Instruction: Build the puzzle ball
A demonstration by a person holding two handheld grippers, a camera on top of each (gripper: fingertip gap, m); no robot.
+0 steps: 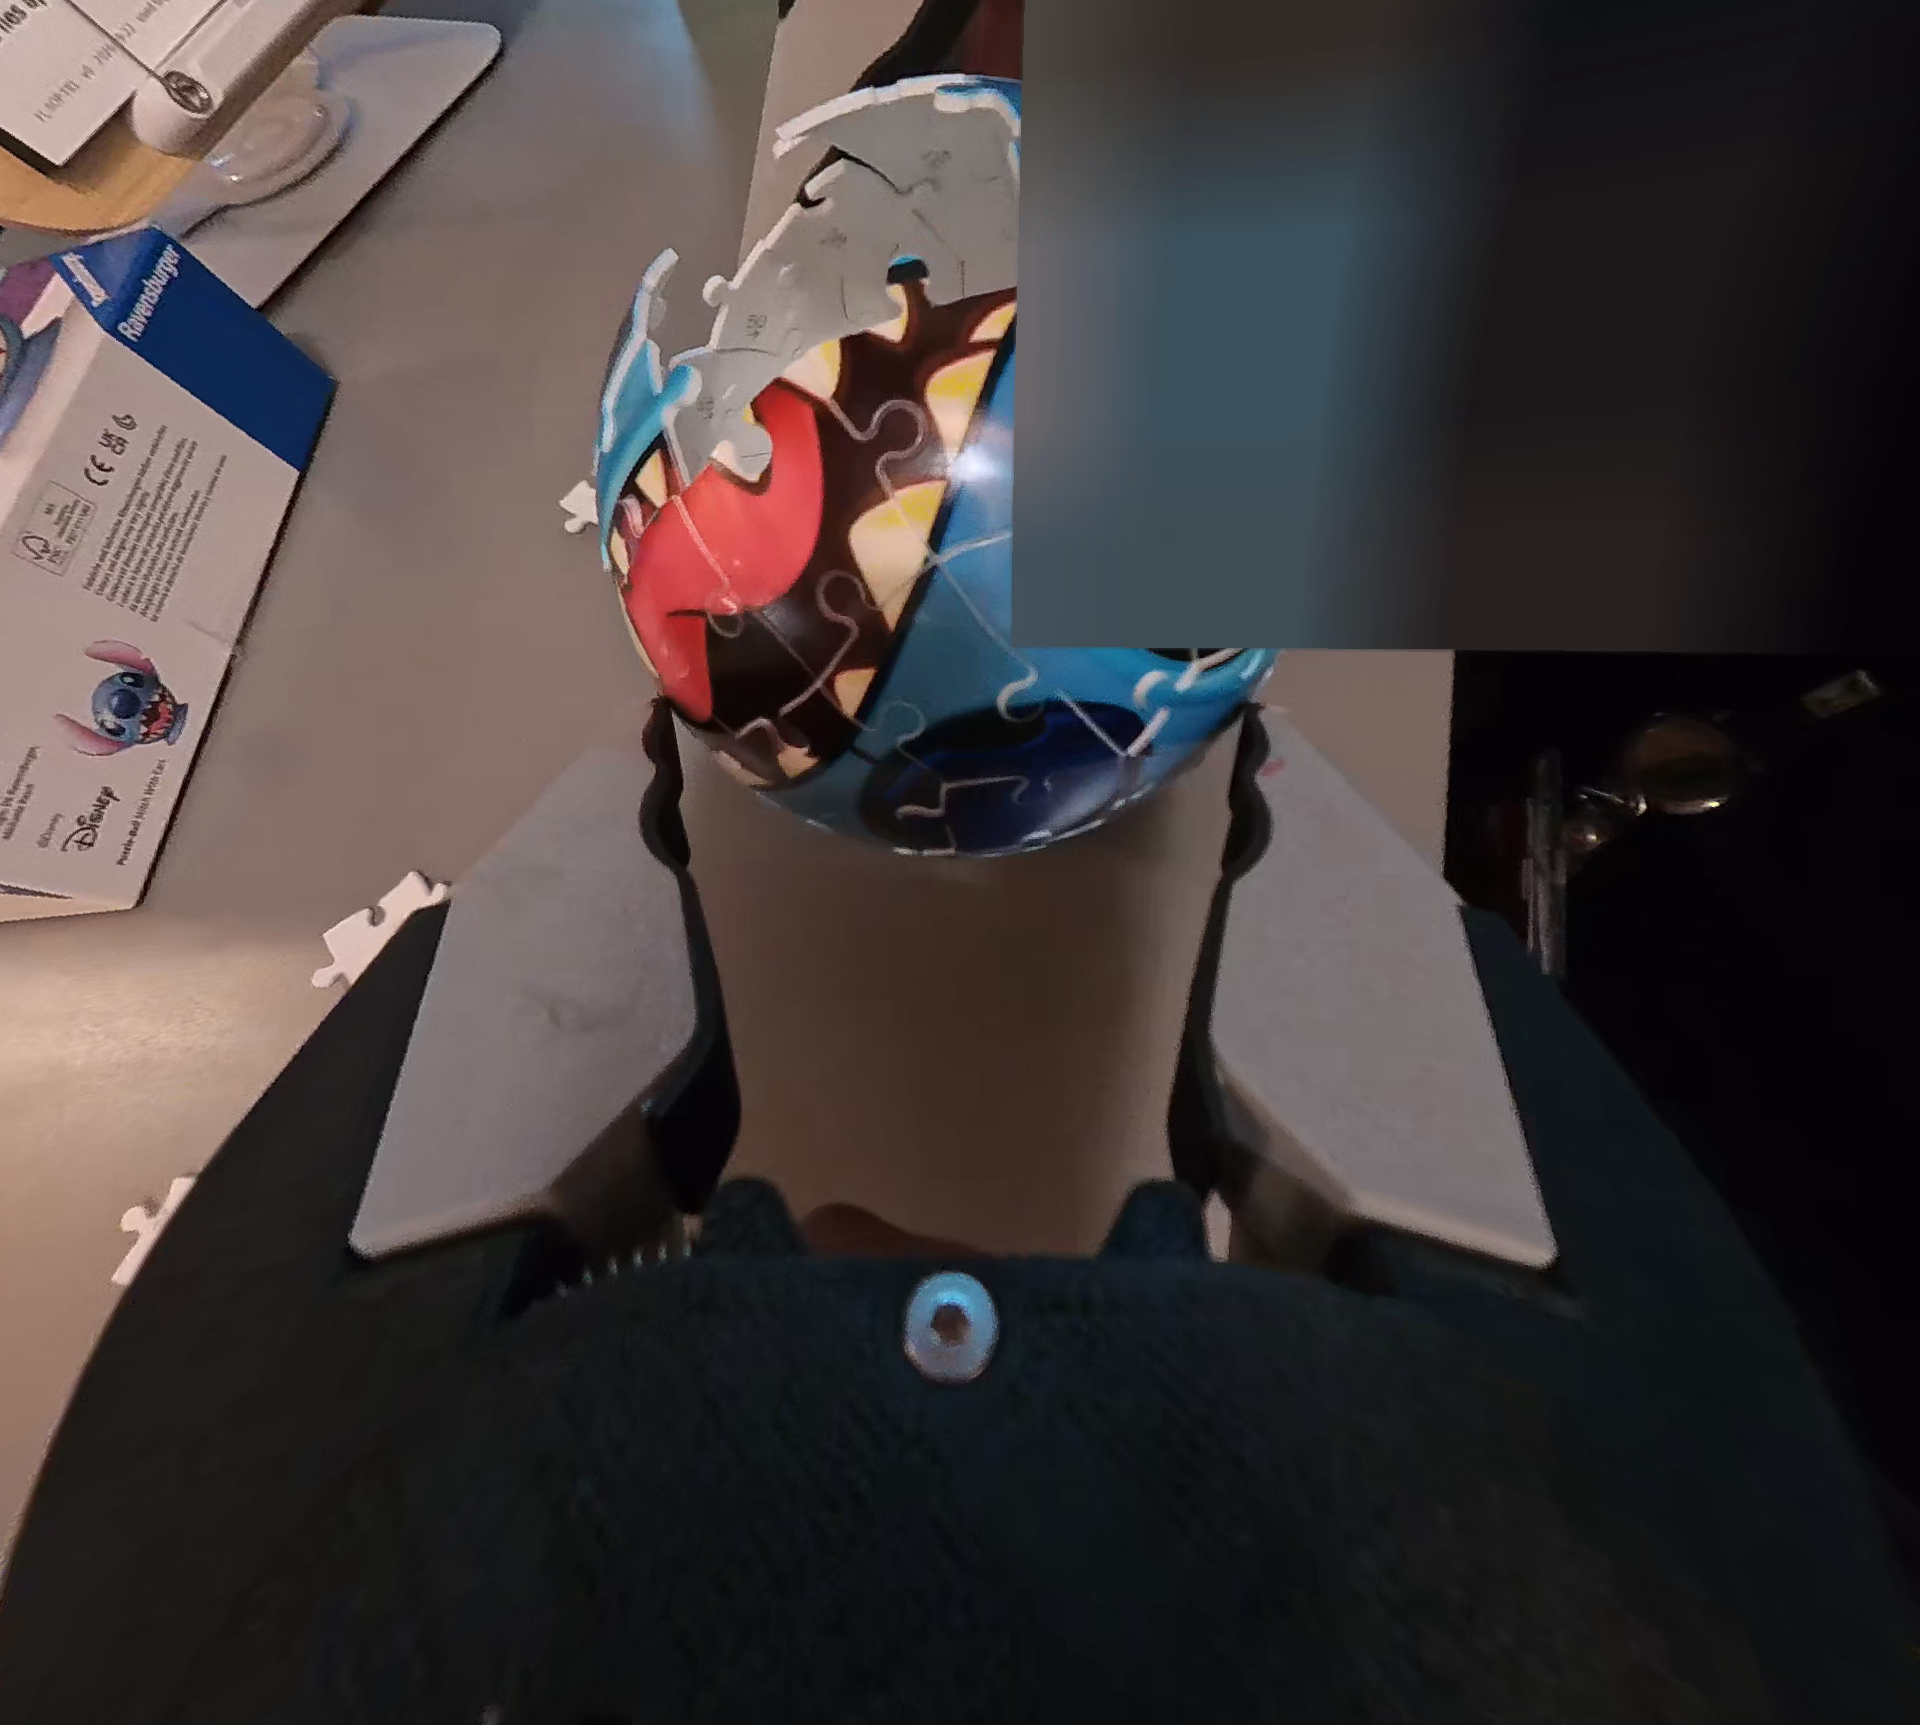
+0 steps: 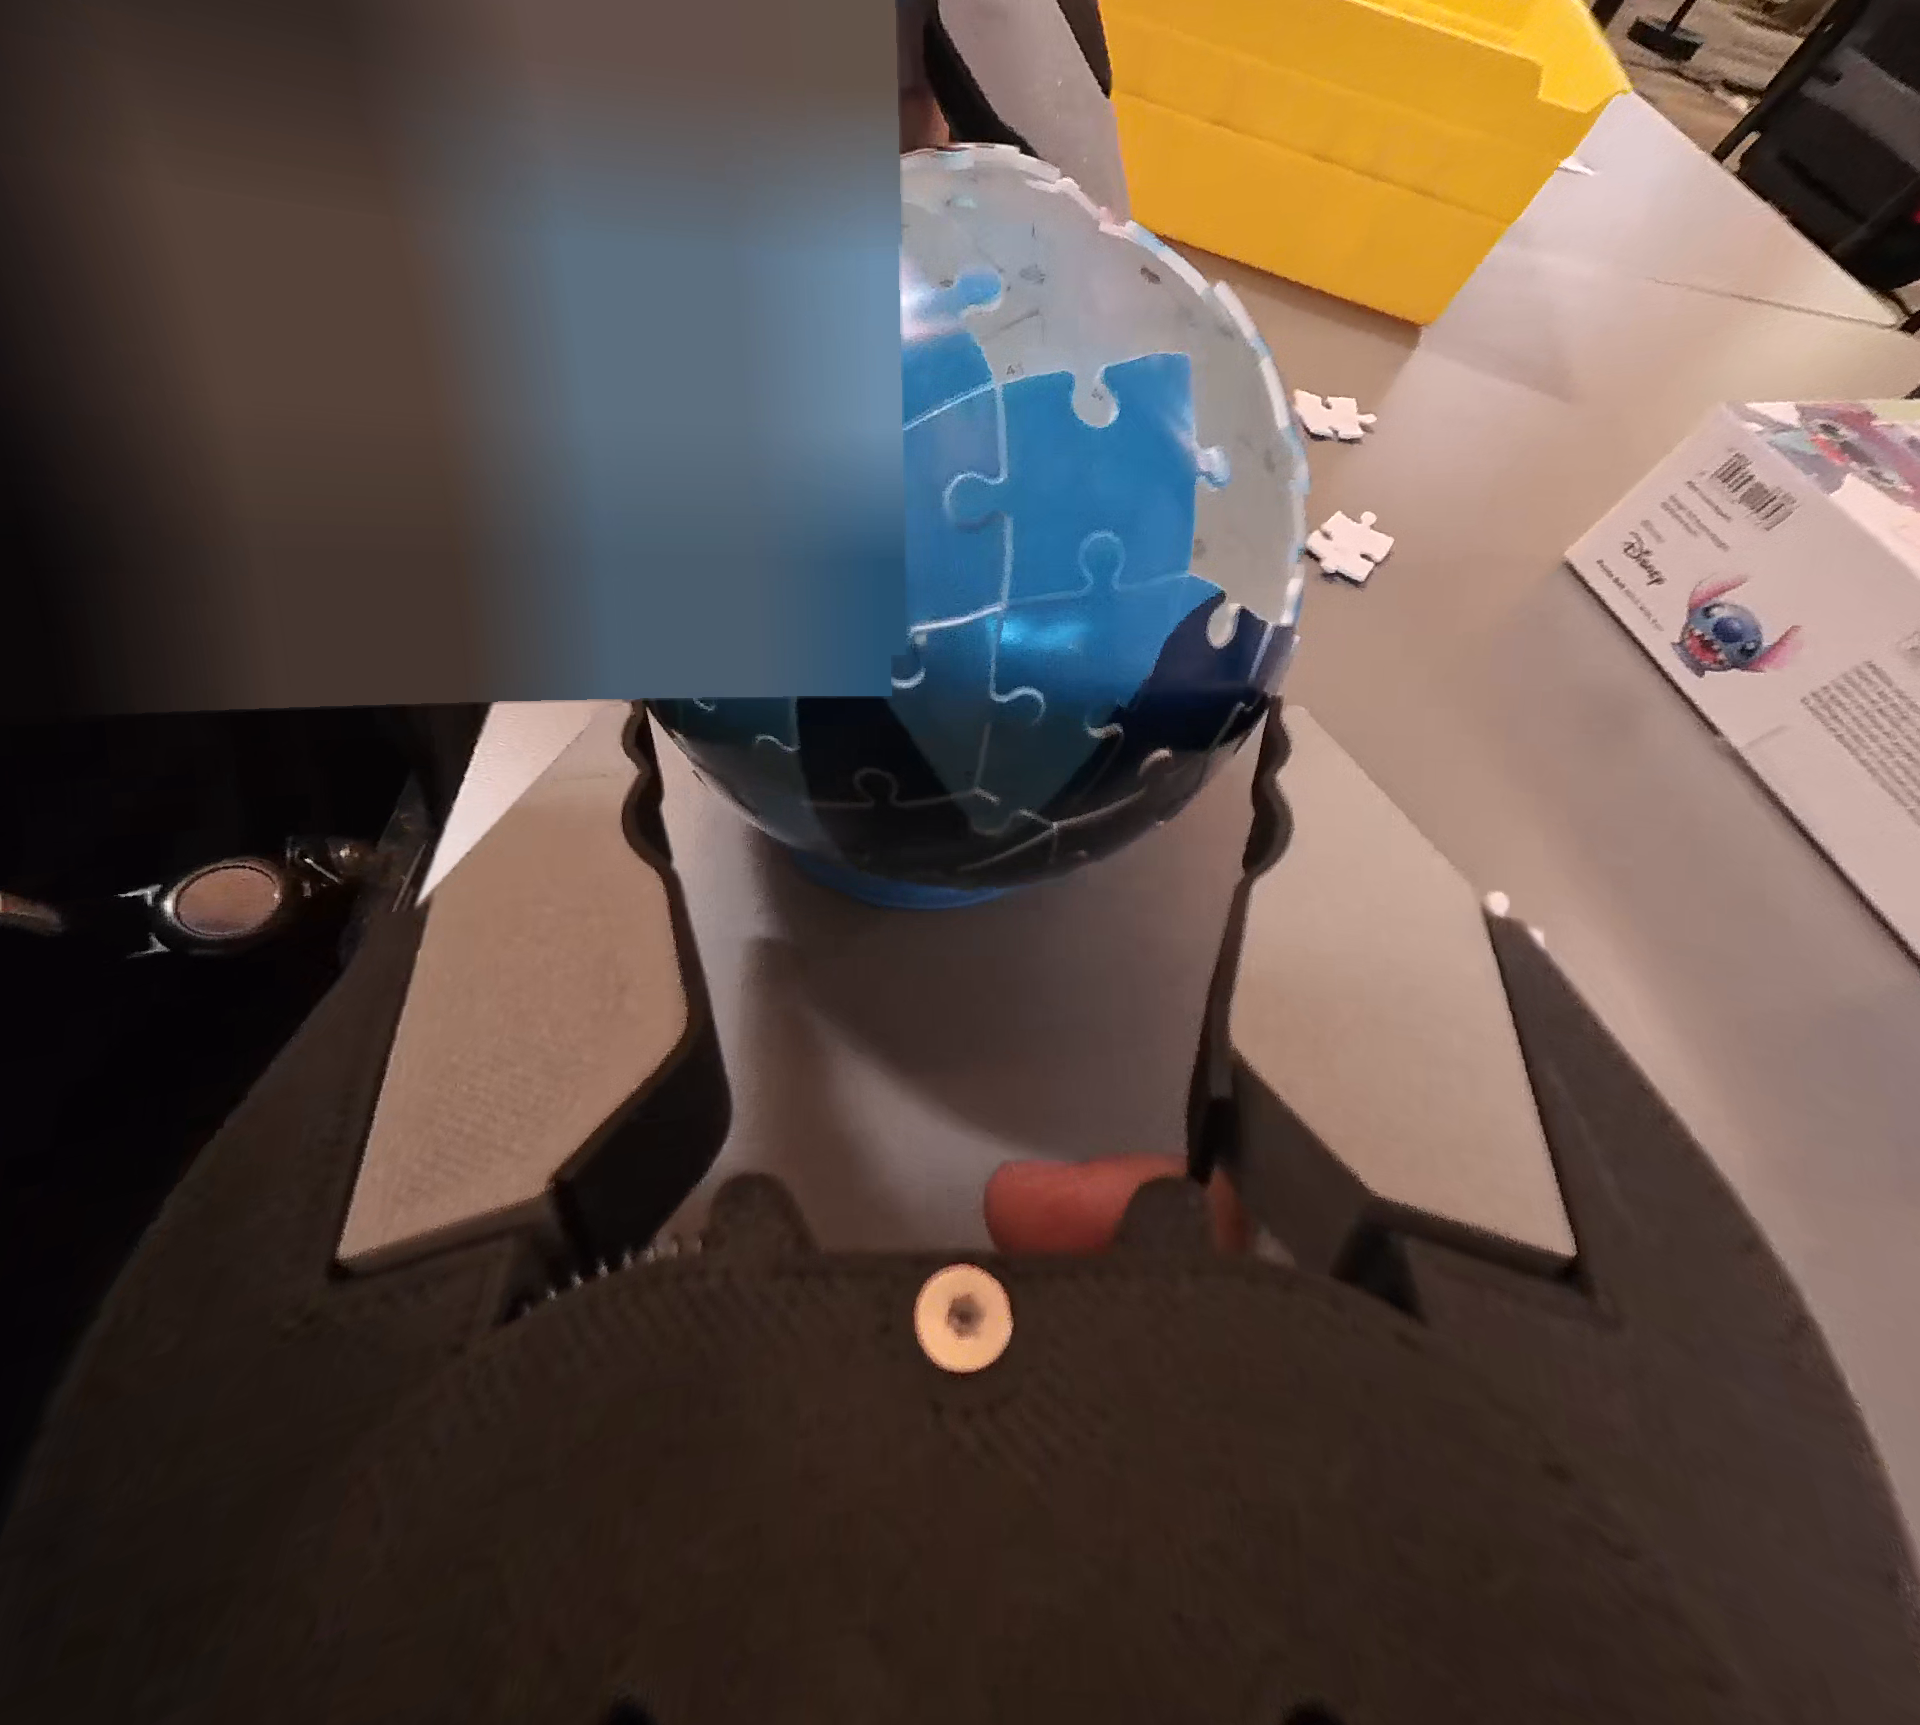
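- left gripper [image 1: 951,719] spread wide, its tips flanking the puzzle ball [image 1: 831,532] low down; contact unclear.
- the ball sits dead ahead on the grey table [image 1: 447,449], blue with a red mouth, top unfinished.
- right gripper [image 2: 951,740] equally wide, equally near.
- loose white pieces [image 2: 1349,541] lie right of the ball.

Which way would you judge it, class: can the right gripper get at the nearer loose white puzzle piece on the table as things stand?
Probably yes. The right gripper is open around the puzzle ball, and the white piece lies face-down on bare table just right of the ball, nothing between.
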